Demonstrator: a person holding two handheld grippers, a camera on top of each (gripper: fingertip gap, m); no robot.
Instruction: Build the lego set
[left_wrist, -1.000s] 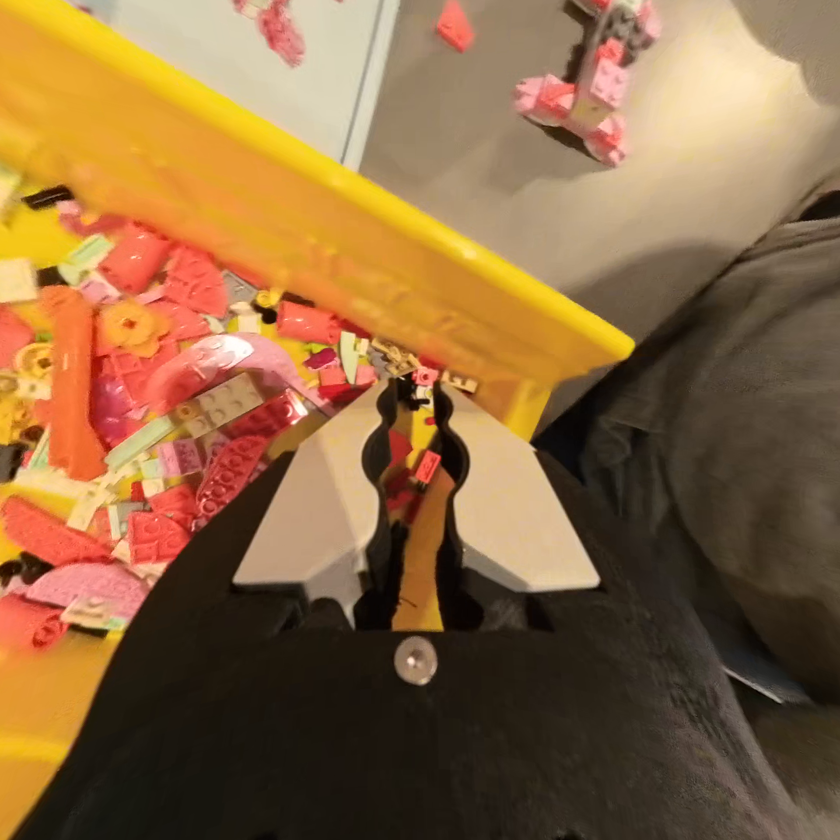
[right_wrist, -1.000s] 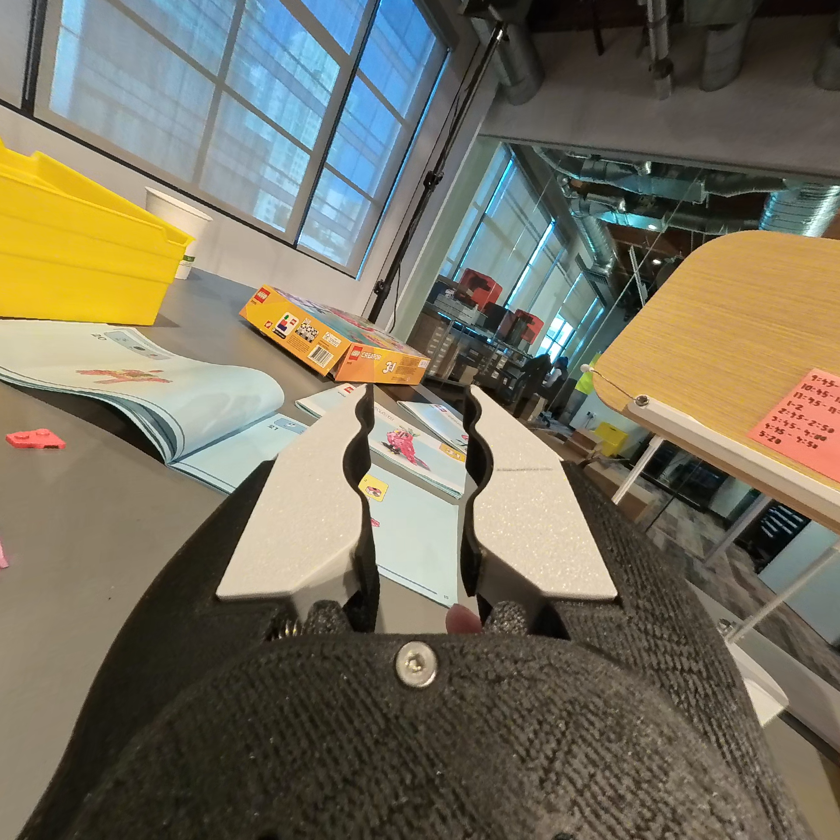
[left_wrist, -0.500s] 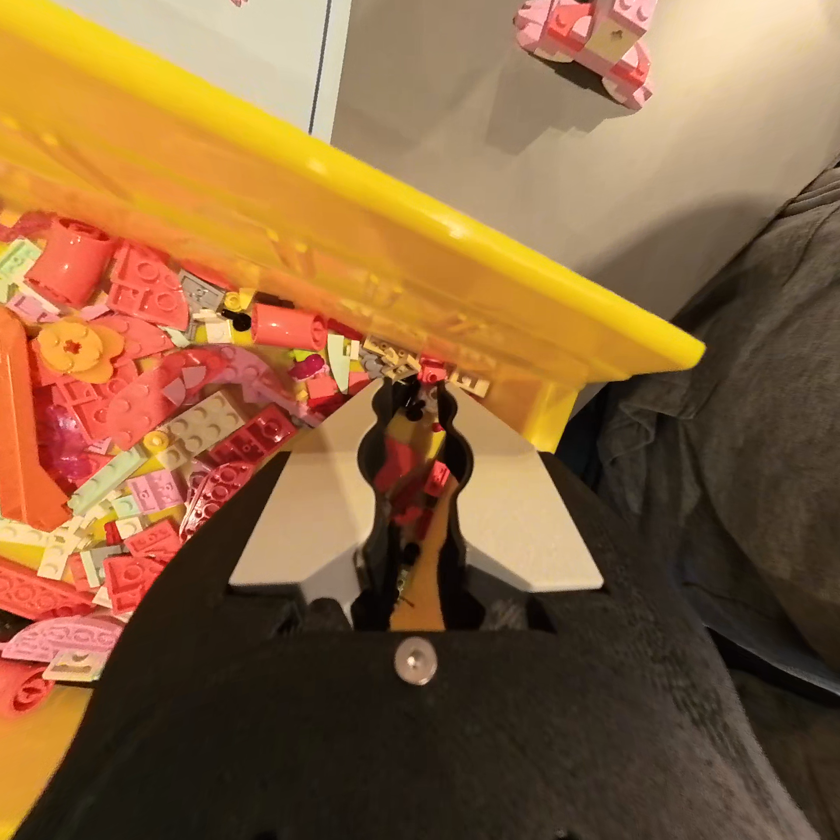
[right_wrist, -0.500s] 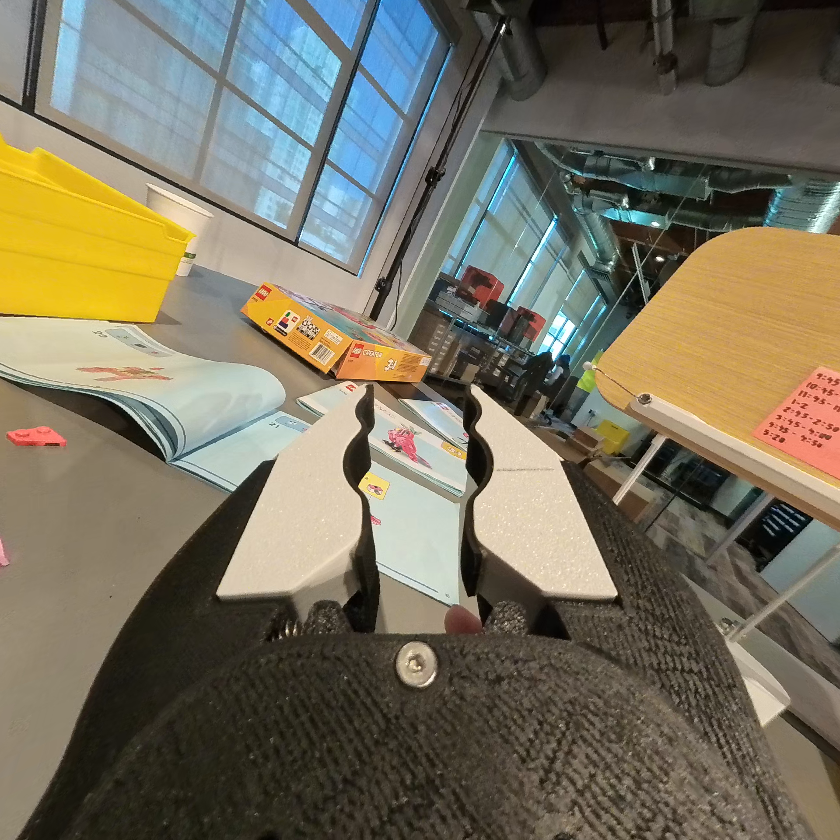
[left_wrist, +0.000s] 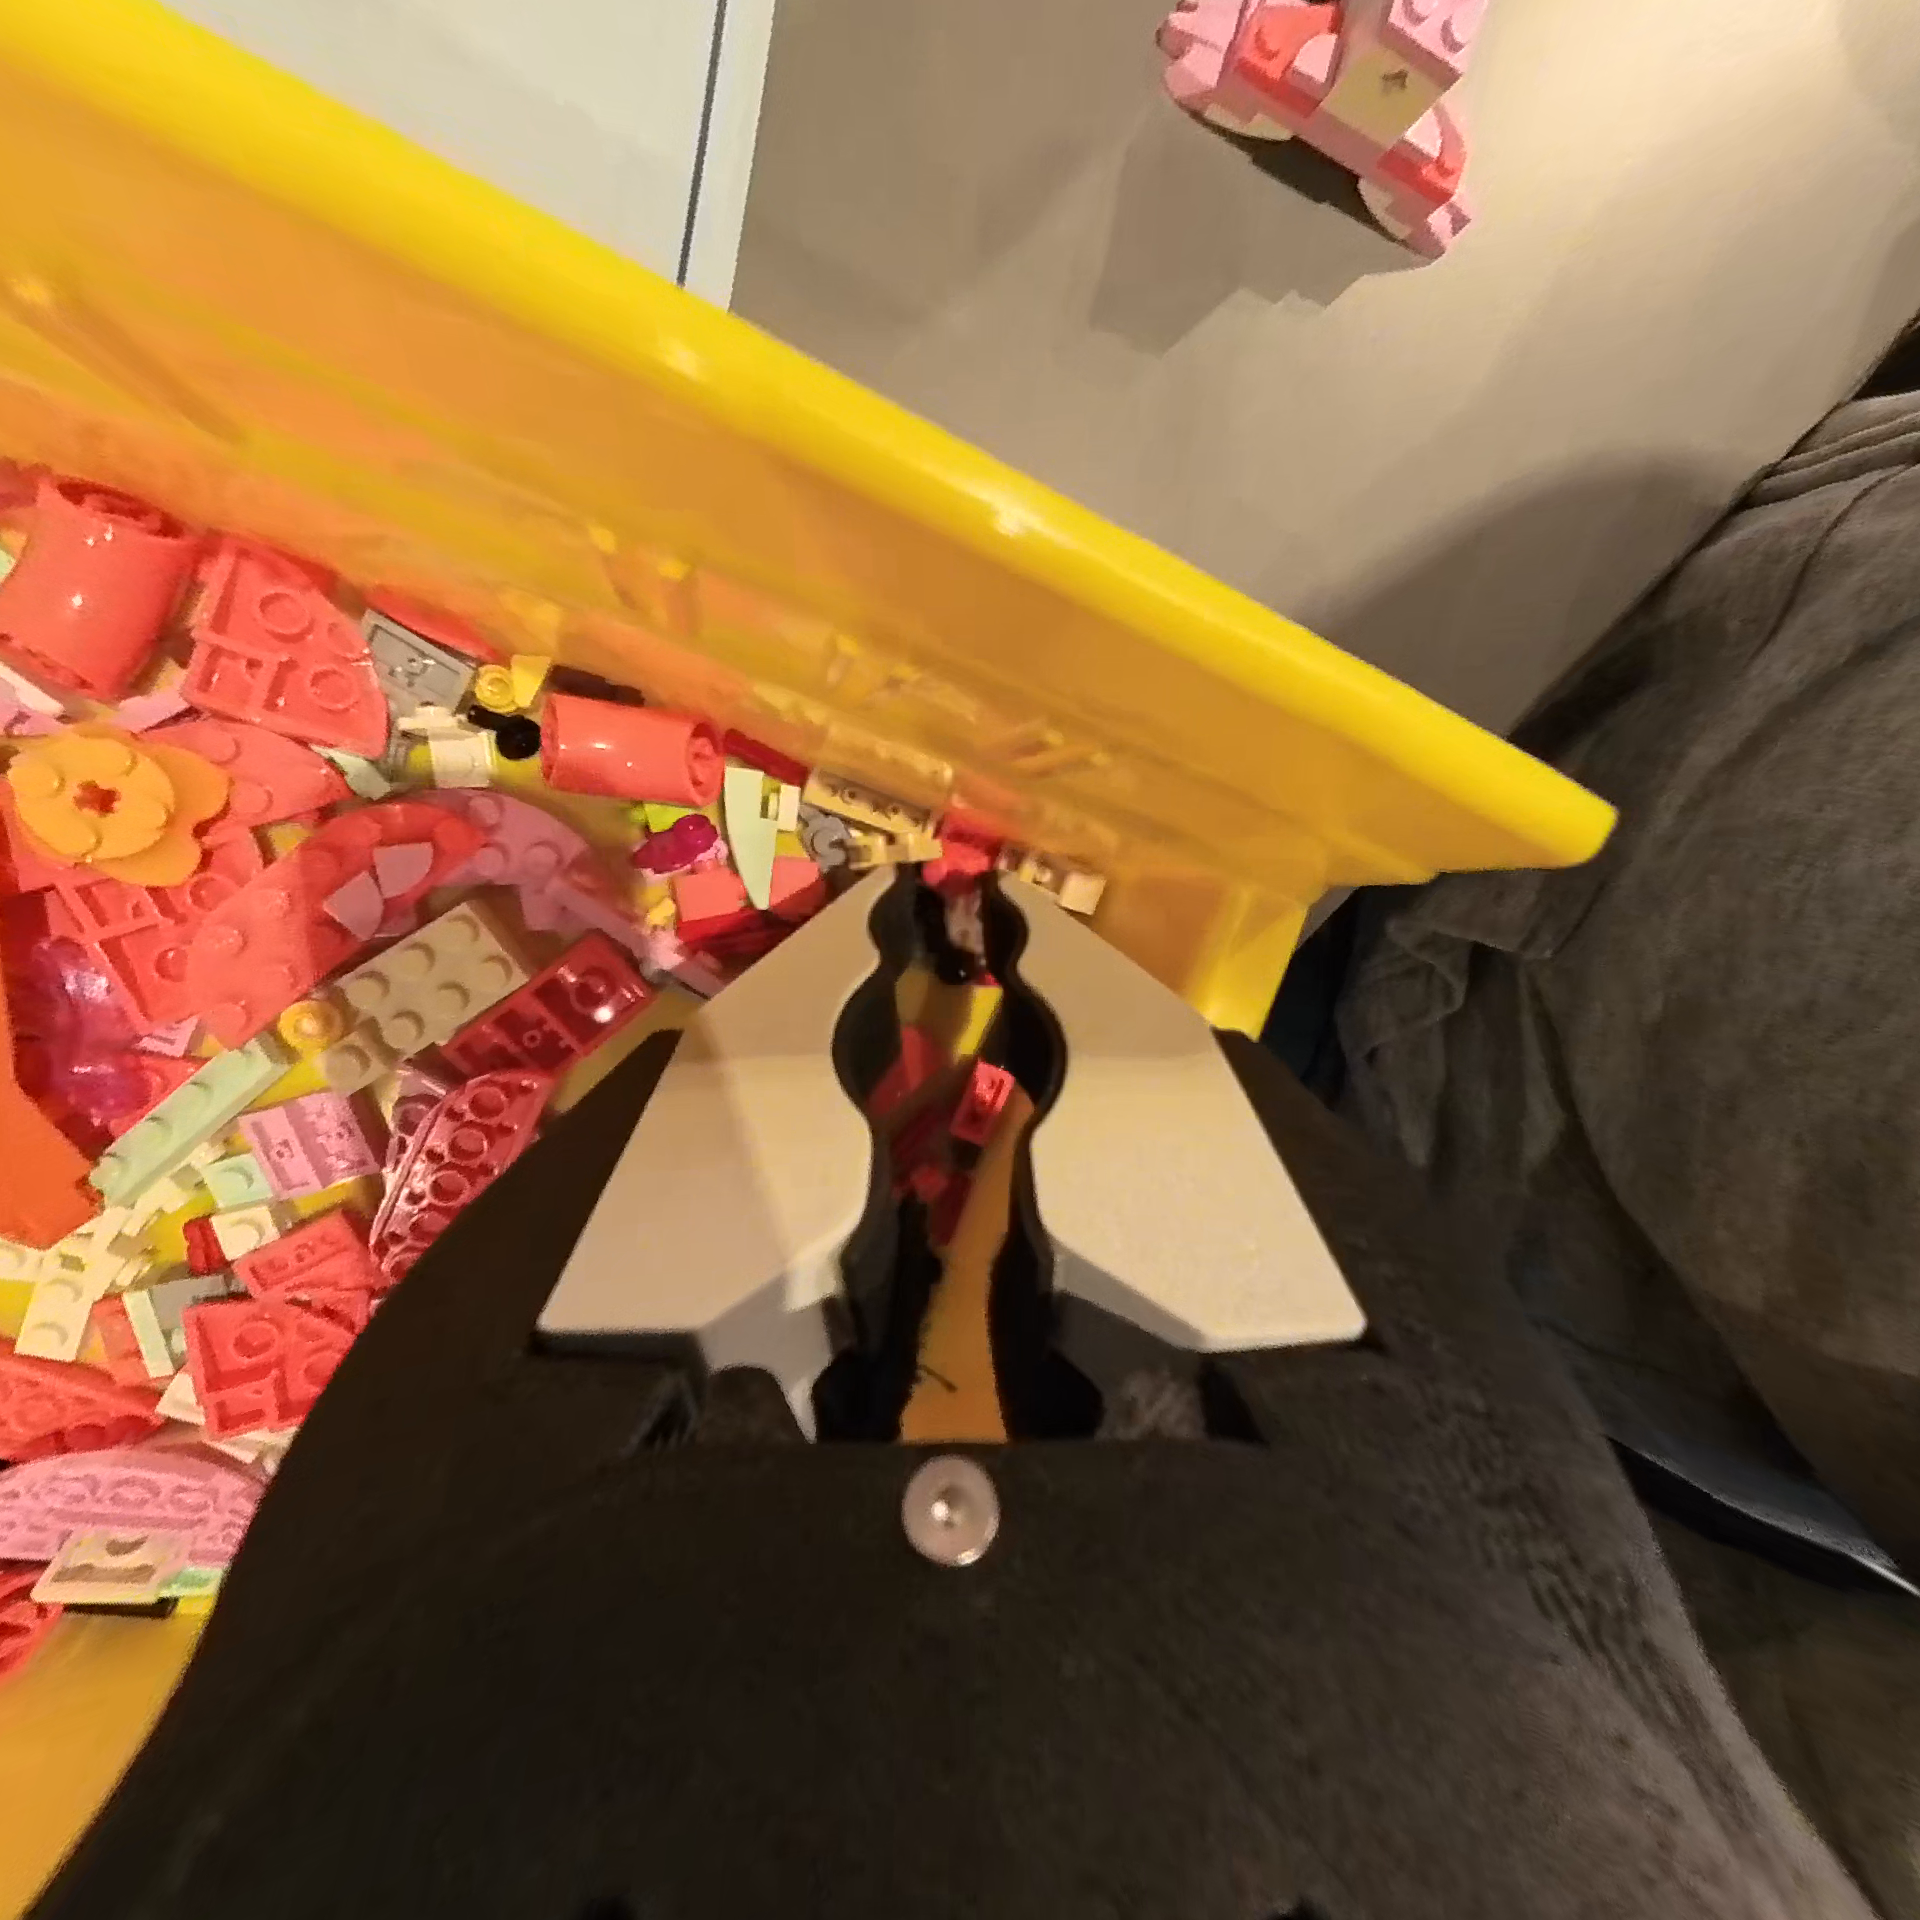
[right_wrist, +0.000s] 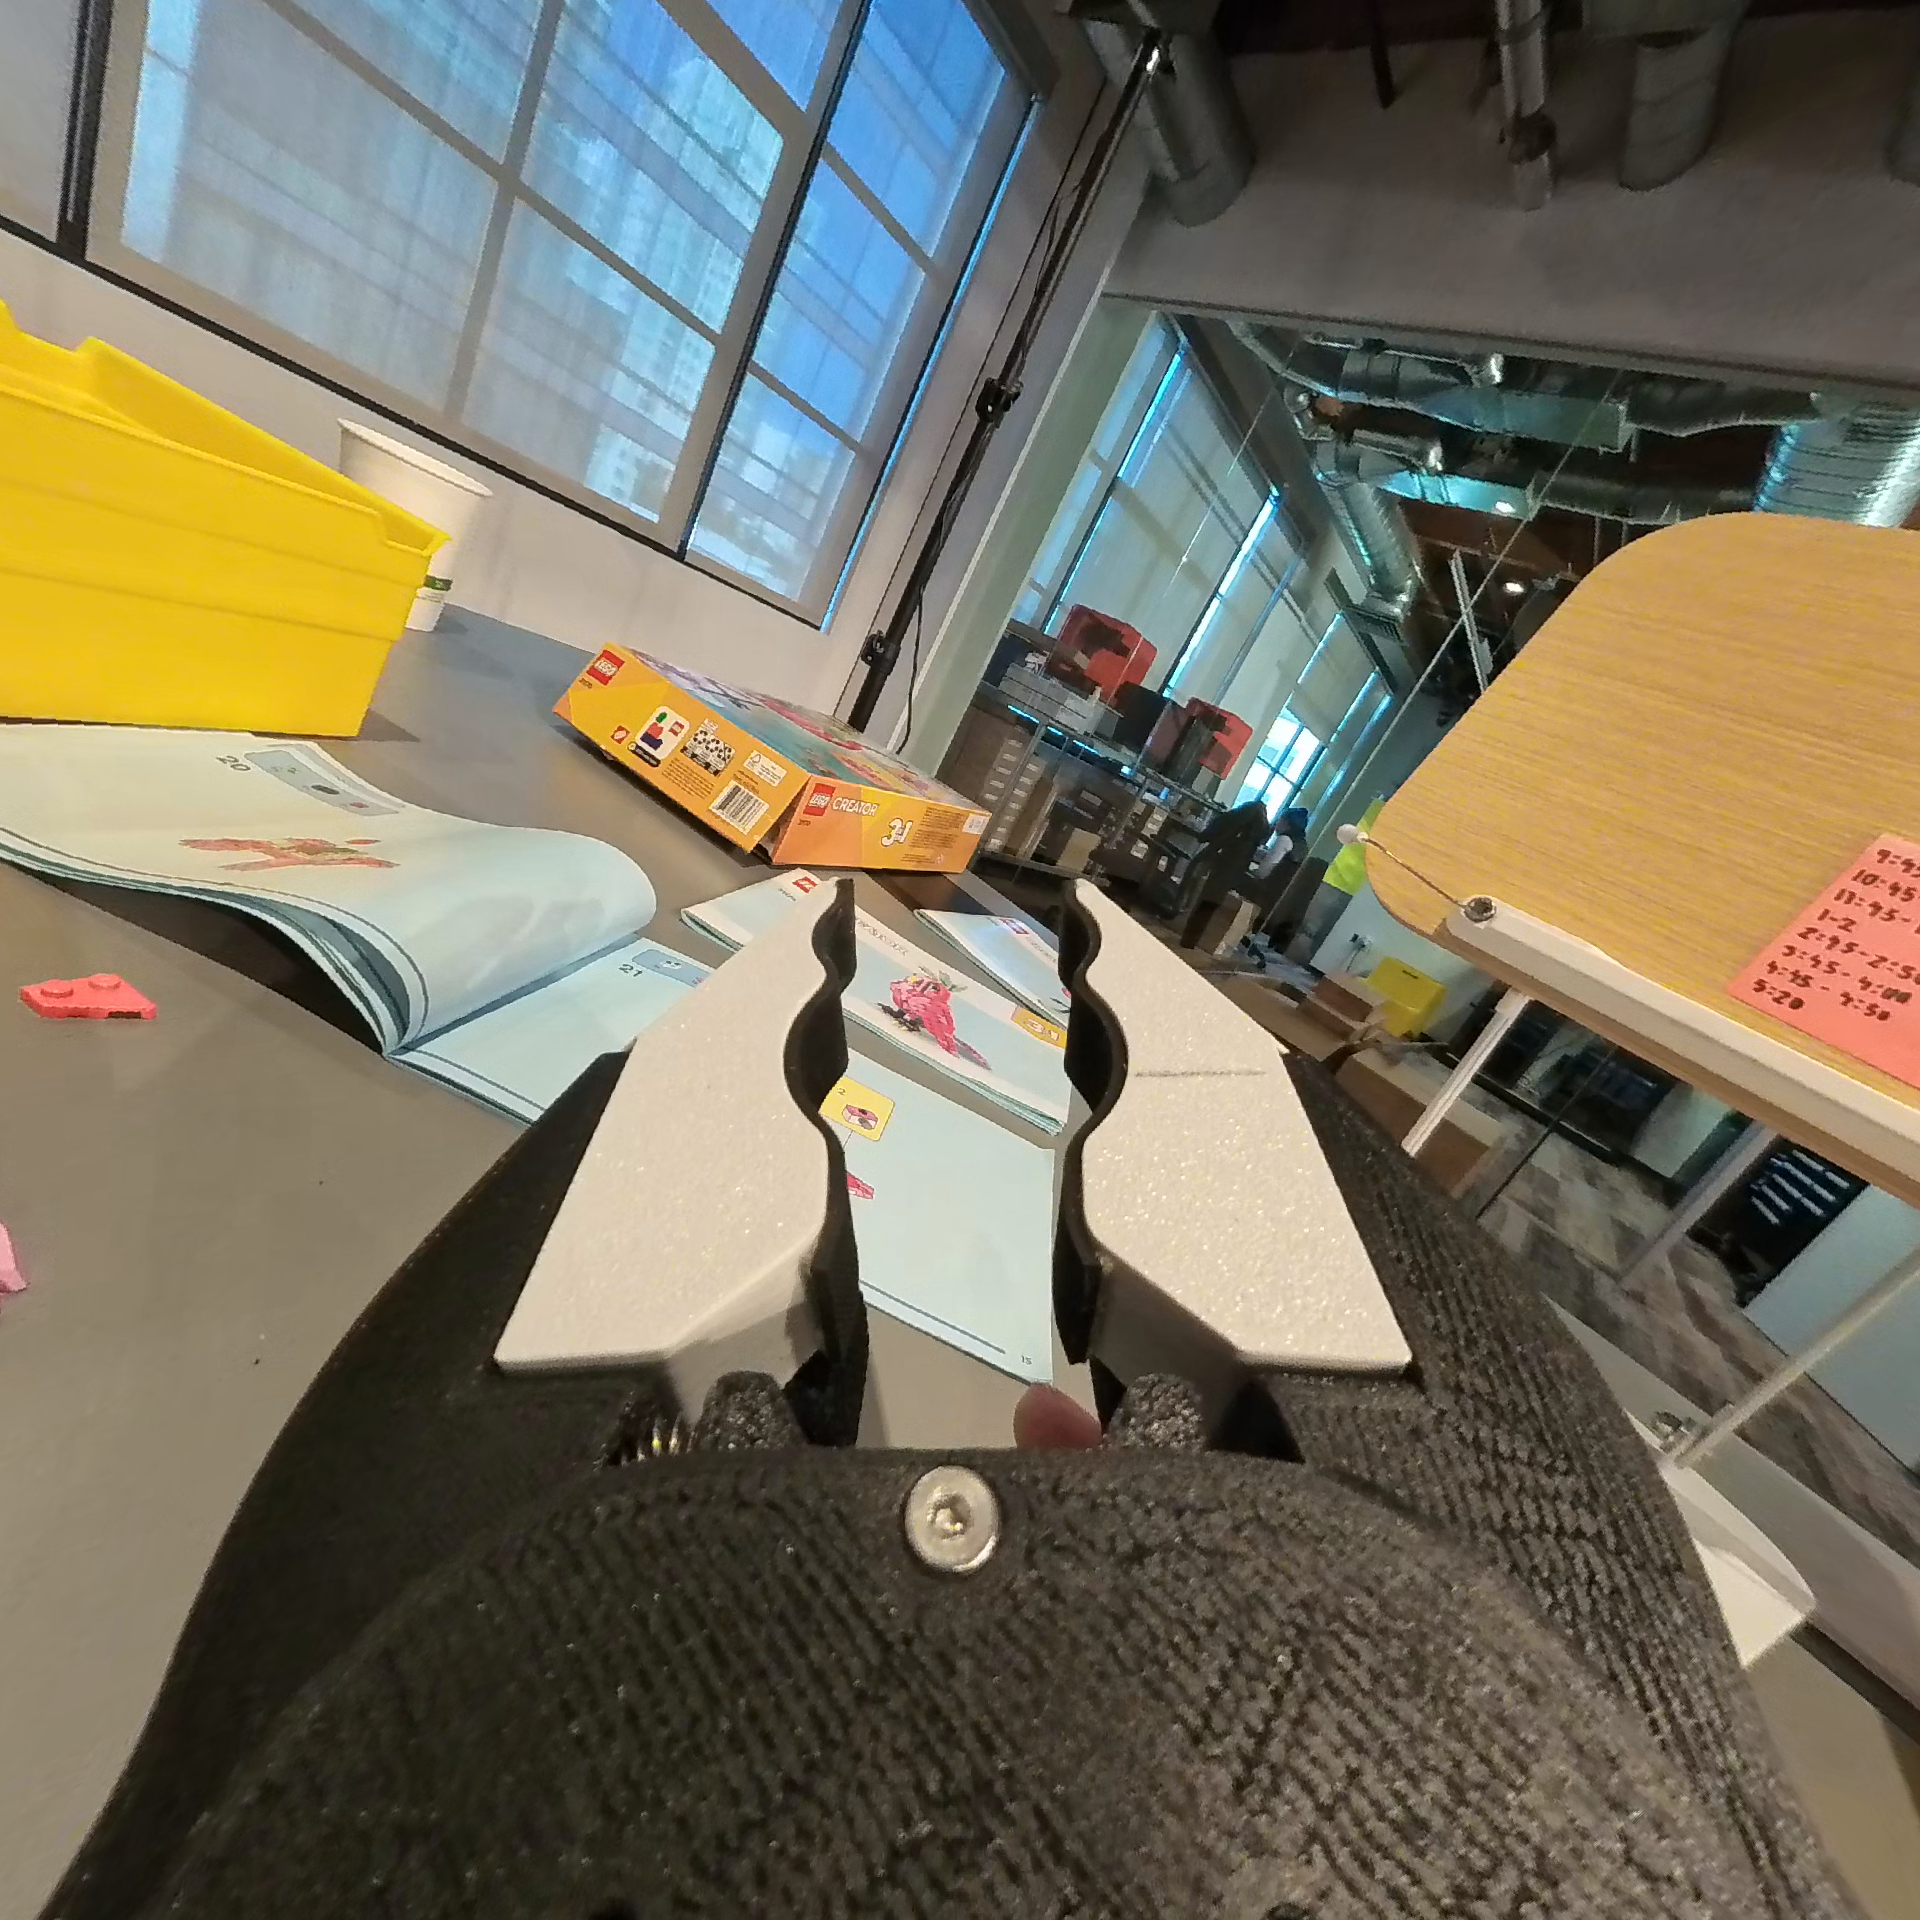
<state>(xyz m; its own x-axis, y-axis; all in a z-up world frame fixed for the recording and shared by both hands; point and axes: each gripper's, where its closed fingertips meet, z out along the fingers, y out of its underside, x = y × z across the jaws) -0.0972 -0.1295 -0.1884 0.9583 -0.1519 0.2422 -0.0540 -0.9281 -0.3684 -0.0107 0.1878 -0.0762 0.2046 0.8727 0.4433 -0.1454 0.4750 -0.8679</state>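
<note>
A yellow bin (left_wrist: 935, 582) holds a heap of loose coral, pink, dark red and beige lego pieces (left_wrist: 312, 935). My left gripper (left_wrist: 951, 883) reaches into the bin's near right corner against the wall. Its jaws stand nearly closed around a small red piece (left_wrist: 961, 862) at the tips. A partly built pink and coral model (left_wrist: 1340, 114) stands on the grey table beyond the bin. My right gripper (right_wrist: 956, 904) is open and empty, low over the table, above an instruction sheet (right_wrist: 935, 1226).
An open instruction booklet (right_wrist: 364, 862), a loose coral plate (right_wrist: 88, 1000), the orange lego box (right_wrist: 769, 769), stacked yellow bins (right_wrist: 187, 582) and a paper cup (right_wrist: 416, 488) lie on the table. A wooden tabletop (right_wrist: 1662, 790) stands right. Grey clothing (left_wrist: 1662, 935) is right of the bin. About 35 centimetres separates my left fingertips from my right.
My left gripper has moved lower and closer to the bin's corner, so the model has slid up the view. The right gripper has barely moved.
</note>
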